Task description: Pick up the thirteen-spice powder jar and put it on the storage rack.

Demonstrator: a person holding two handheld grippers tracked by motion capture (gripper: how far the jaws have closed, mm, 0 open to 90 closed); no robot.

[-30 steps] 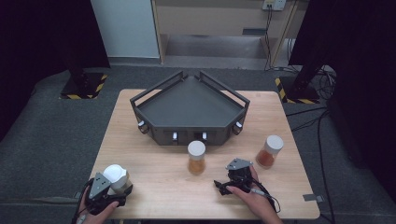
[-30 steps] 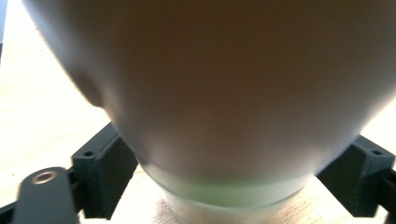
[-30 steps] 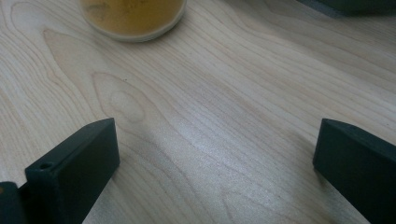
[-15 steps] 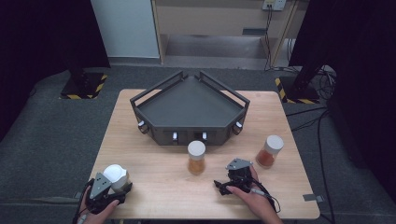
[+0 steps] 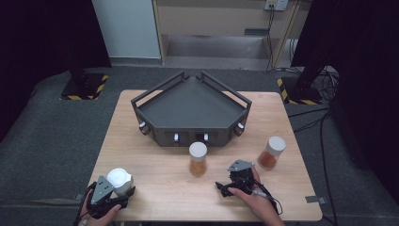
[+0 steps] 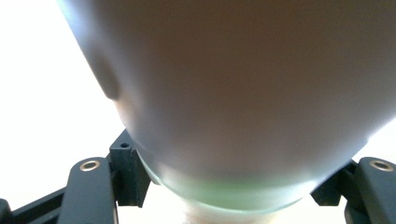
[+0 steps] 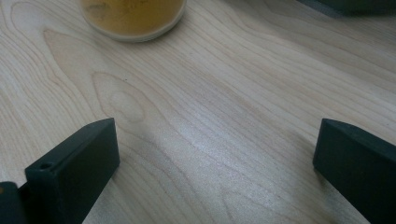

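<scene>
A jar with a white lid (image 5: 118,178) stands at the table's near left corner. My left gripper (image 5: 113,194) is shut on it. Its jaws have just been closing with the jar between them. In the left gripper view the blurred jar body (image 6: 243,93) sits between the two black jaws, very close to the camera. My right gripper (image 5: 227,188) rests low over the wood at front right, jaws wide open (image 7: 215,154) with bare table between them. A jar of orange powder (image 5: 197,159) (image 7: 133,16) stands just ahead of it.
A dark grey wedge-shaped tray (image 5: 190,110) with raised rails sits at the middle back of the wooden table (image 5: 155,188). A third white-lidded jar with reddish-orange contents (image 5: 271,153) stands to the right. Cables trail on the floor at the right.
The left gripper has shifted very slightly at the white-lidded jar. The right hand and the other two jars have stayed put.
</scene>
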